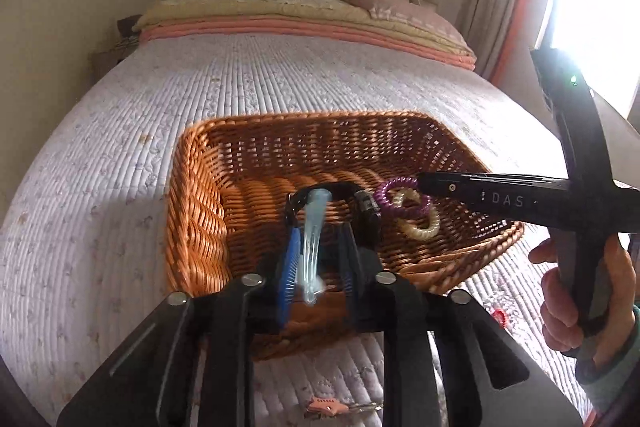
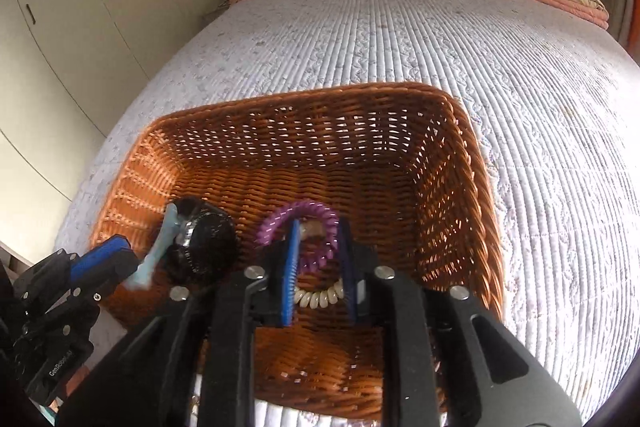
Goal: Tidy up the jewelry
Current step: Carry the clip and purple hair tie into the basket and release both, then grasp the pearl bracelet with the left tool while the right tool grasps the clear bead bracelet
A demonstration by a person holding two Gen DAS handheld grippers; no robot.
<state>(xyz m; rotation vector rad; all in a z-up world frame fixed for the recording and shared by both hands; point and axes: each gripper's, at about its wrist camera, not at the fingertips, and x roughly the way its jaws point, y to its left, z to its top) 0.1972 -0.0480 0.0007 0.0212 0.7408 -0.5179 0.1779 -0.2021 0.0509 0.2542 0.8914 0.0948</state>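
A brown wicker basket (image 1: 192, 195) sits on the bed; it also shows in the right wrist view (image 2: 460, 163). My left gripper (image 1: 320, 259) hangs over the basket's near side, jaws parted, with a pale blue clip (image 1: 314, 227) between them; whether it is pinched I cannot tell. A black watch (image 1: 366, 205) lies just beyond; the right wrist view shows it (image 2: 208, 243) beside the clip (image 2: 160, 247). My right gripper (image 2: 318, 259) reaches into the basket, open around a purple coil hair tie (image 2: 280, 219) and a cream coil tie (image 2: 320, 297). Both ties also show in the left wrist view, purple (image 1: 386, 193) and cream (image 1: 420, 231).
The basket rests on a quilted lavender bedspread (image 1: 120, 187). A pink hair clip (image 1: 326, 406) and a small red item (image 1: 498, 317) lie on the bed in front of the basket. Folded blankets and pillows (image 1: 280, 11) are at the headboard. White wardrobes (image 2: 80, 7) stand left.
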